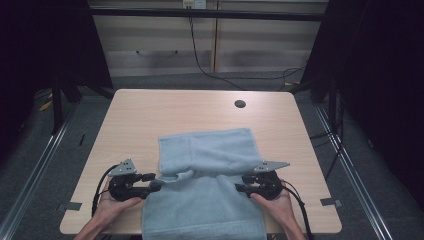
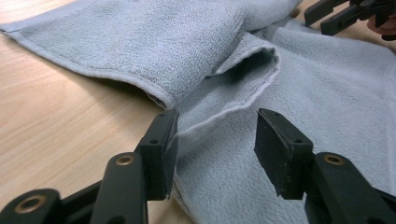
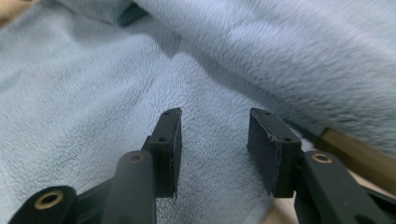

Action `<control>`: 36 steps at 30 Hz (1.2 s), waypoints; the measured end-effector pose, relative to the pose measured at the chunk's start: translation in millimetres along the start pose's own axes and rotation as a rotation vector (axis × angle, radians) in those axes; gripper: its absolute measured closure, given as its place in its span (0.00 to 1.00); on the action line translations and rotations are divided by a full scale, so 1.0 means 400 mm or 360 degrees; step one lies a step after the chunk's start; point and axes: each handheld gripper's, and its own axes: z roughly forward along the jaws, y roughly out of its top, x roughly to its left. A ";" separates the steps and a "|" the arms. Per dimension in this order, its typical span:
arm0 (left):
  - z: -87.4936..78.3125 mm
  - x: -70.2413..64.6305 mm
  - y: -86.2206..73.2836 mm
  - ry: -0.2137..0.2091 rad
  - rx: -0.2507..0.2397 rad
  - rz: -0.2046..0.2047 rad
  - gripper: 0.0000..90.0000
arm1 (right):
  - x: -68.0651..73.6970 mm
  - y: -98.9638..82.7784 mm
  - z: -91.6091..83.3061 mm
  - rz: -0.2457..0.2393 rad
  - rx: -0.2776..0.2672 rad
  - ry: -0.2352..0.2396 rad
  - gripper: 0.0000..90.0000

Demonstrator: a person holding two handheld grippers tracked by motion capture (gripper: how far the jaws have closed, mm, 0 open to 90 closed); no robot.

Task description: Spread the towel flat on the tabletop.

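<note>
A light blue towel (image 1: 205,160) lies on the wooden table (image 1: 150,115), its far part folded over toward me and its near end hanging over the front edge. My left gripper (image 1: 155,182) sits at the towel's left edge by the fold. In the left gripper view that gripper (image 2: 215,140) is open, with the towel's (image 2: 327,93) hemmed edge running between the jaws, unpressed. My right gripper (image 1: 239,184) is at the towel's right edge. Up close the right gripper (image 3: 215,140) is open just above the flat towel (image 3: 93,70), with the folded layer beyond it.
A round cable hole (image 1: 240,104) sits in the table's far right part. Behind the table stands a cabinet with a drawer (image 1: 165,45), and cables (image 1: 205,65) trail on the floor. Dark frames flank both sides. Bare wood (image 2: 56,116) lies left of the towel.
</note>
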 end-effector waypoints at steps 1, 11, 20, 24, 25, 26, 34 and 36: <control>0.011 -0.004 -0.002 0.0024 0.0051 0.0028 0.55 | 0.002 -0.003 0.006 -0.0008 0.0007 -0.0011 0.60; -0.044 -0.044 -0.055 -0.0129 0.0110 -0.0041 1.00 | 0.055 -0.056 -0.041 -0.0089 0.0059 -0.0015 0.96; -0.020 -0.051 -0.015 -0.0053 -0.0002 0.0065 0.60 | 0.075 -0.088 -0.071 -0.0067 0.0057 0.0021 0.90; 0.033 -0.052 -0.002 -0.0063 0.0128 0.0167 0.52 | 0.068 -0.064 -0.064 -0.0069 0.0035 -0.0036 0.79; 0.047 -0.051 -0.006 -0.0084 0.0164 0.0159 0.54 | 0.060 -0.056 -0.062 -0.0056 0.0021 -0.0056 0.78; 0.053 -0.055 -0.010 -0.0053 0.0173 0.0197 0.56 | 0.050 -0.046 -0.060 -0.0052 0.0000 -0.0058 0.78; -0.008 -0.035 -0.010 -0.0132 0.0059 0.0011 0.98 | -0.046 0.064 -0.004 0.0026 -0.0095 -0.0189 0.78; -0.048 -0.033 -0.011 -0.0204 -0.0050 -0.0046 0.98 | -0.070 0.093 0.000 0.0063 -0.0153 -0.0217 0.81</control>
